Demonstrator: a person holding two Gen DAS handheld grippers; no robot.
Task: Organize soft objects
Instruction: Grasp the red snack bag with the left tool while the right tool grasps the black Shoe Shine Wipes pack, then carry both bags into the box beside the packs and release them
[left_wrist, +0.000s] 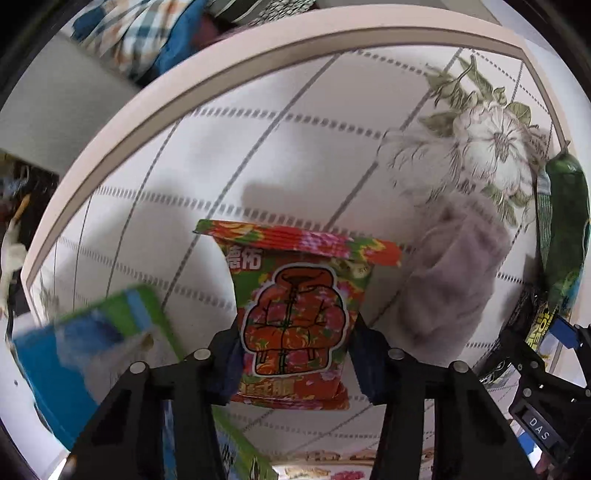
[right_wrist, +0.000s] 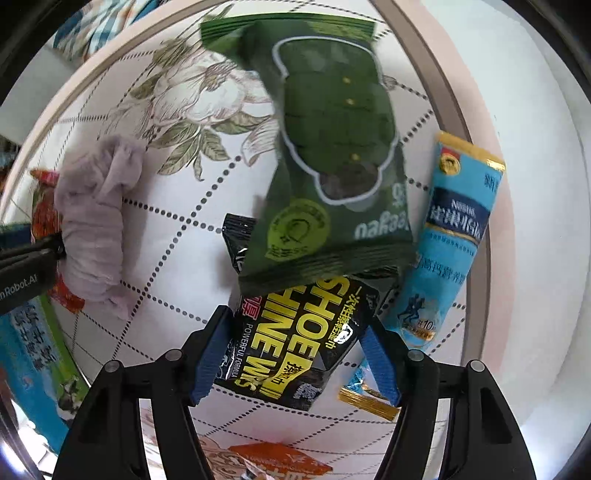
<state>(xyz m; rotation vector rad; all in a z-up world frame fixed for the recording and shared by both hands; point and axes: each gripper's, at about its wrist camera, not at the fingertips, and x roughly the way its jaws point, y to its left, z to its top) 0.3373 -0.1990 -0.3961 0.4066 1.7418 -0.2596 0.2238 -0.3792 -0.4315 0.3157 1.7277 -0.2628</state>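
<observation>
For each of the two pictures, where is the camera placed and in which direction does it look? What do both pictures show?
Left wrist: sits on the left gripper, looking along its fingers down at the red floral packet between them on the tablecloth; the right gripper's body shows at the right edge.
Right wrist: sits on the right gripper, looking down at the black shoe-wipes packet and green packet; the left gripper shows at the left edge.
Shared: the purple cloth, green packet, tablecloth.

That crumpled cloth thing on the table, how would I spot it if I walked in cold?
Start at the big flower print on the white tablecloth. Just below it lies a bunched lilac-grey cloth, beside the red floral packet. It is the only fuzzy fabric item; everything around it is a shiny printed packet.
</observation>
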